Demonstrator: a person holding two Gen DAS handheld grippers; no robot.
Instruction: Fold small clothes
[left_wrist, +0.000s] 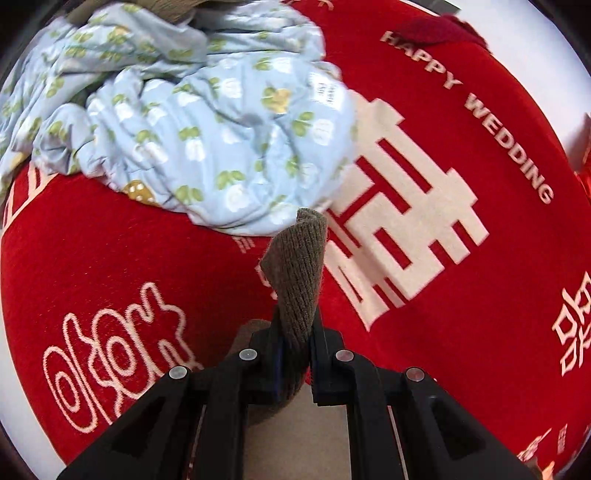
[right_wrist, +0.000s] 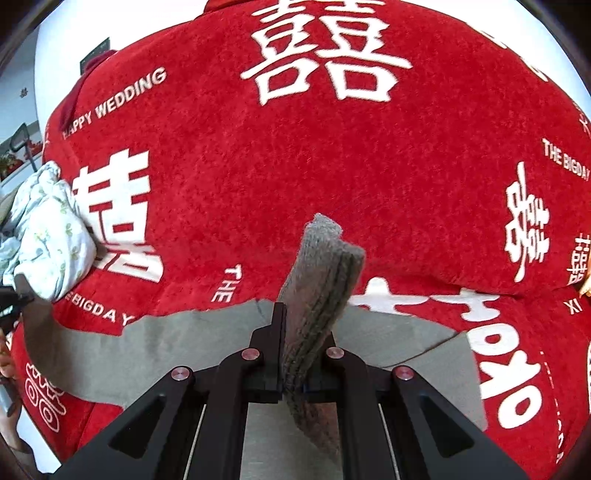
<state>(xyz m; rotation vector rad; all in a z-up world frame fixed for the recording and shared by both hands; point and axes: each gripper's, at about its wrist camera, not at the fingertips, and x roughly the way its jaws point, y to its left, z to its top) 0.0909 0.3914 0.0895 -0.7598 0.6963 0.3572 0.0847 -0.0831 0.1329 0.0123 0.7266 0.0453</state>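
Observation:
A grey-brown knit garment (right_wrist: 184, 343) hangs stretched low over the red blanket between my two grippers. My right gripper (right_wrist: 304, 332) is shut on one ribbed edge of it (right_wrist: 325, 266), which sticks up past the fingers. In the left wrist view, my left gripper (left_wrist: 295, 332) is shut on another ribbed edge of the same knit (left_wrist: 299, 266), folded over above the jaws. The rest of the garment drops out of sight below each gripper.
A red blanket (right_wrist: 332, 166) with white characters and lettering covers the surface. A crumpled pile of light blue flowered clothes (left_wrist: 207, 129) lies just beyond the left gripper and shows as the blue pile (right_wrist: 48, 229) at the left edge of the right wrist view.

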